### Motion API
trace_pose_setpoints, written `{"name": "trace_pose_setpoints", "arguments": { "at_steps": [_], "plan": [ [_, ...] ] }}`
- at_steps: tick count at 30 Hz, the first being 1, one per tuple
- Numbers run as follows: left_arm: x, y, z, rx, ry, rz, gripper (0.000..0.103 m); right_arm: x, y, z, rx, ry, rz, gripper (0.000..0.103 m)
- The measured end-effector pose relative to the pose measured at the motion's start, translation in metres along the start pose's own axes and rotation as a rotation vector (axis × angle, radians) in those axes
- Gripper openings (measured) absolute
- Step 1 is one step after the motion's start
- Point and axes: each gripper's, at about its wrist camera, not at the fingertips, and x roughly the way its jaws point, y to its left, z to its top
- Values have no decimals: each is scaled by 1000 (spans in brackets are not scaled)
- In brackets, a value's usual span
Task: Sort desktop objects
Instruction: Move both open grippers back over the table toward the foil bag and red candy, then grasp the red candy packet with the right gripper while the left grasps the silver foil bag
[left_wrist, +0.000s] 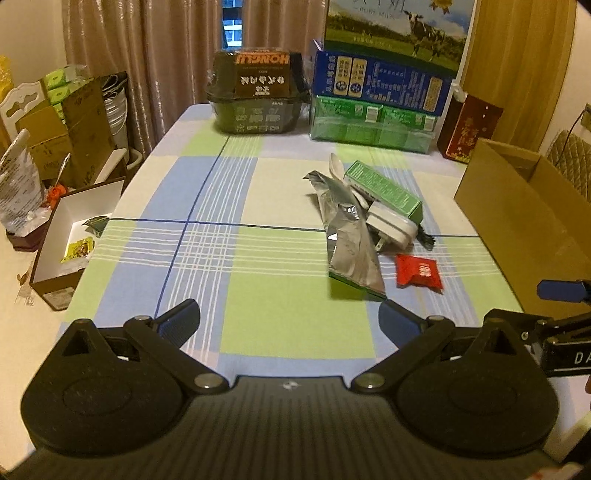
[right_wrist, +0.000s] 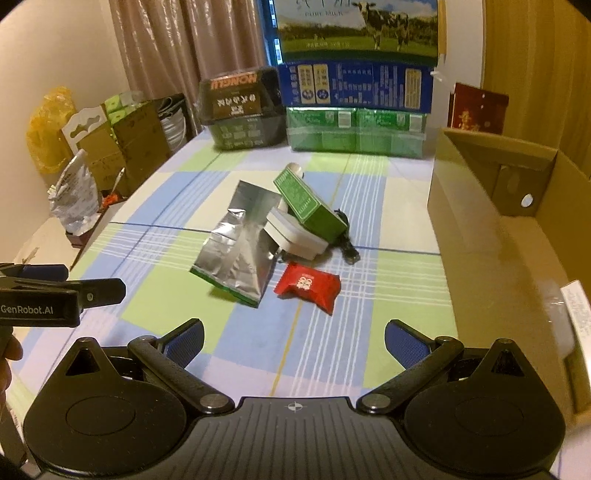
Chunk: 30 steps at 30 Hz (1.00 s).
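Observation:
A small heap lies mid-table on the checked cloth: a silver foil pouch (left_wrist: 347, 236) (right_wrist: 240, 243), a green carton (left_wrist: 384, 190) (right_wrist: 308, 205), a white plug adapter (left_wrist: 391, 225) (right_wrist: 295, 236), a white spoon (left_wrist: 338, 166) and a black cable (right_wrist: 349, 249). A red snack packet (left_wrist: 419, 274) (right_wrist: 308, 286) lies nearest me. My left gripper (left_wrist: 290, 321) is open, hovering near the table's front, left of the heap. My right gripper (right_wrist: 293, 338) is open with nothing between its fingers, a little short of the red packet.
An open cardboard box (left_wrist: 517, 206) (right_wrist: 491, 206) stands on the table's right side. Milk cartons (left_wrist: 380, 85) and a dark tub (left_wrist: 258, 107) line the far edge. Off the left edge, a white-lined box (left_wrist: 62, 229) on the floor holds wrappers, beside more boxes and bags.

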Motion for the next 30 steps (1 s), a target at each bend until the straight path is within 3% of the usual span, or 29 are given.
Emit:
{"name": "trace_pose_setpoints", "arguments": {
  "at_steps": [9, 13, 20, 25, 30],
  "plan": [
    [48, 1, 13, 7, -50, 19, 98, 52, -22, 7, 92, 22, -16, 101],
    [69, 0, 21, 9, -65, -20, 98, 69, -28, 11, 113, 33, -22, 99],
    [94, -3, 39, 11, -41, -133, 90, 99, -30, 16, 104, 51, -32, 84],
    [108, -5, 44, 17, -21, -137, 81, 116, -30, 20, 119, 59, -28, 79],
    [112, -5, 46, 21, -25, -136, 80, 126, -24, 23, 113, 48, -42, 78]
  ]
}}
